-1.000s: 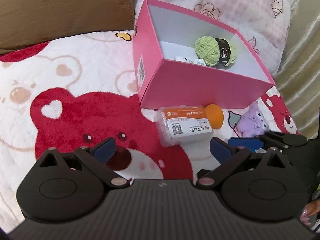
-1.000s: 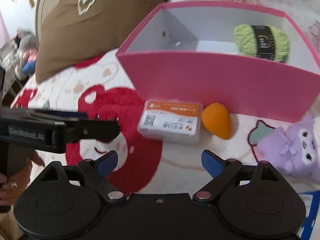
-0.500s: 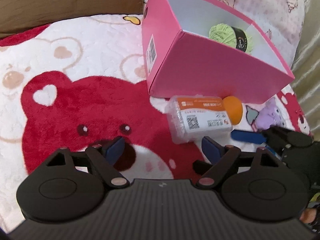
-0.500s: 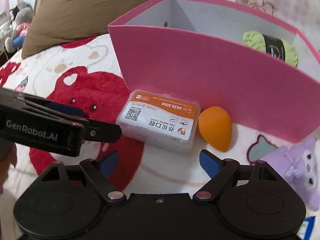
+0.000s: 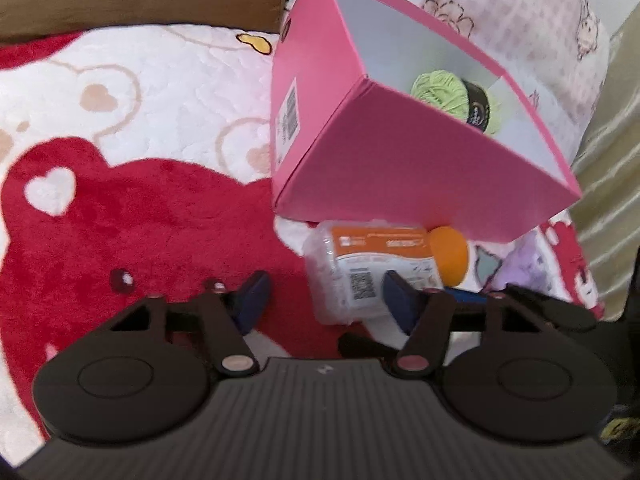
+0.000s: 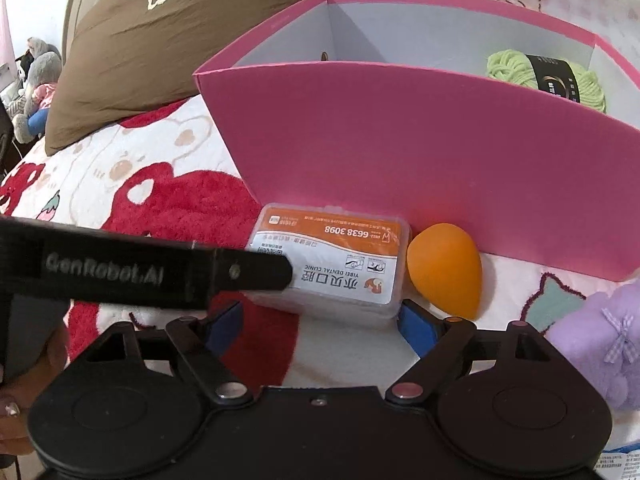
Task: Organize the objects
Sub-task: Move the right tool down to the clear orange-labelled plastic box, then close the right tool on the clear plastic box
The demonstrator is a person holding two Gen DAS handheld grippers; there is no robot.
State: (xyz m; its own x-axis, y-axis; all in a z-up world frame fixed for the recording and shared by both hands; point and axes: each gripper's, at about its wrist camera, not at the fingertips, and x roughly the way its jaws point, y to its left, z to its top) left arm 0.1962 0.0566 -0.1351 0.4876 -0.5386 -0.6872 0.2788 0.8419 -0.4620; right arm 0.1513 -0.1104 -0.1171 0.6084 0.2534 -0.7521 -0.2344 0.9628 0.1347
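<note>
One red-and-white bear blanket (image 5: 132,168); brown pillow (image 6: 168,40) behind.

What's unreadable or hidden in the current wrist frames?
- Pink box floor: both views, near wall hides it; only the green yarn top shows.
- Purple plush: right view, cut by the edge.
- Clear plastic case label: left view, blurred.
- Case's left end: right view, covered by the left tool, closing.

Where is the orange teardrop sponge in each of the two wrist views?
Left wrist view: orange sponge, right of centre, under the pink box's near corner, right of the clear case.
Right wrist view: orange sponge, right of centre, between the case and box wall.
Shared landmark: pink box.
</note>
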